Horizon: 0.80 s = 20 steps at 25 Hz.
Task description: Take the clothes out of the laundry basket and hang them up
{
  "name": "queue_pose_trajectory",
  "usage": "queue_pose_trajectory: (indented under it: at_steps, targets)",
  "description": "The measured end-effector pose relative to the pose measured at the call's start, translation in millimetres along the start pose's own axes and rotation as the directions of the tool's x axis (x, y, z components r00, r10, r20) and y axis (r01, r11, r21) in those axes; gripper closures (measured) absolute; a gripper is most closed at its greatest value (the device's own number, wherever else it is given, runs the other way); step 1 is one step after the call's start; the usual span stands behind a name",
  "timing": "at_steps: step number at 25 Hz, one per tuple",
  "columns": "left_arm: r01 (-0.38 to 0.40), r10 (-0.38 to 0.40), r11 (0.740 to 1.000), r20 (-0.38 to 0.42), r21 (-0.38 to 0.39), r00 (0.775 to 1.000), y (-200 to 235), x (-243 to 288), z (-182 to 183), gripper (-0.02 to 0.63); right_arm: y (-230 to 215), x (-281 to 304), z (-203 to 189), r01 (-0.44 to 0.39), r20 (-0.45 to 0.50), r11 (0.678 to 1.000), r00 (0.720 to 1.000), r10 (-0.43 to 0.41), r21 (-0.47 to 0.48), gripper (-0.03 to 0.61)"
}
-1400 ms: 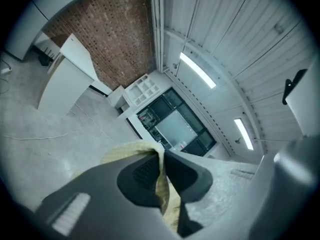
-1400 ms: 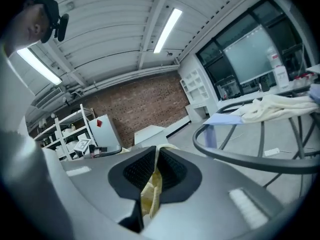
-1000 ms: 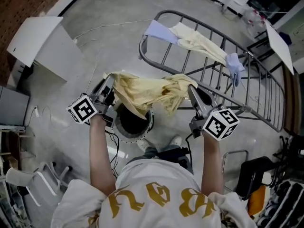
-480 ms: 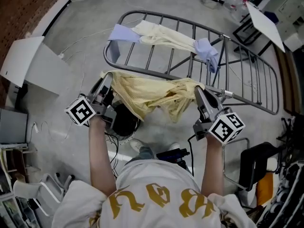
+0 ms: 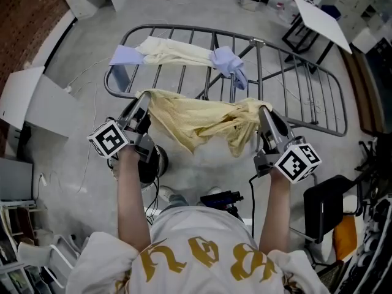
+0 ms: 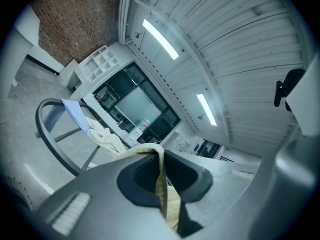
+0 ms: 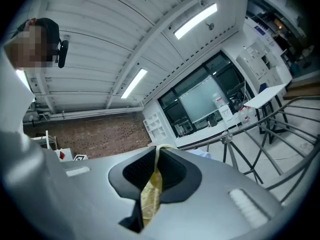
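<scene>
The rack [image 5: 184, 28] lies ahead of the person, its far rails carrying a pale shirt [image 5: 177, 51], while the near rails look free. The yellow cloth [image 5: 202, 122] hangs in the air between the two grippers, over the rack's near edge, sagging and bunched in the middle. The basket [image 5: 153, 164] sits on the floor below the left gripper [image 5: 139, 106].

The left gripper's jaws are closed to a thin slit on one top edge of the cloth. The right gripper [image 5: 267, 122] is clamped just as tightly on the other edge.

The step in hand looks like laying the cloth over a rail. To do it well, draw the grippers apart until the top edge runs taut and level. Carry it past a free near rail, lower it so the rail meets the cloth near its middle, and only then let go. Watch the hanging folds, which could snag on the rack's rim.
</scene>
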<state>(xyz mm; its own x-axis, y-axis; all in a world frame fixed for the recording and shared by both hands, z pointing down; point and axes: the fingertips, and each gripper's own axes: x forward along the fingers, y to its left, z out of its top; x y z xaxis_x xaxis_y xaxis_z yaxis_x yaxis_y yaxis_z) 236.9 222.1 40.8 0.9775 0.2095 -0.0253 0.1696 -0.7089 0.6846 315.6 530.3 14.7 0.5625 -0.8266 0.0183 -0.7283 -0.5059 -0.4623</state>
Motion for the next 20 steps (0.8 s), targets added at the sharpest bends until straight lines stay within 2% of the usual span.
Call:
queue_pose_trajectory:
  at_steps: [2, 5, 7, 13, 20]
  targets:
    - [0.027, -0.027, 1.000, -0.011, 0.002, 1.000, -14.1, 17.6, -10.8, 0.586, -13.5, -11.9, 9.7, 0.022, 0.019, 1.000, 1.000, -0.022, -0.004, 0.537]
    - [0.077, -0.075, 0.996, -0.029, 0.047, 0.997, -36.4, 41.2, -19.2, 0.586, -27.5, -27.4, 22.6, 0.049, 0.042, 0.999, 0.998, -0.048, -0.010, 0.537]
    - [0.105, -0.103, 0.994, -0.054, 0.037, 0.993, -53.9, 55.2, -28.5, 0.586, -35.4, -38.0, 33.7, 0.058, 0.060, 0.998, 0.997, -0.058, -0.013, 0.537]
    - [0.154, -0.149, 0.986, -0.065, 0.068, 0.987, -118.4, 115.6, -50.8, 0.586, -84.0, -86.3, 89.2, 0.077, 0.142, 0.997, 0.987, -0.076, 0.001, 0.537]
    - [0.230, -0.224, 0.971, -0.080, 0.072, 0.971, -129.9, 142.1, -53.3, 0.586, -94.9, -101.4, 103.2, 0.140, 0.215, 0.990, 0.967, -0.136, -0.001, 0.537]
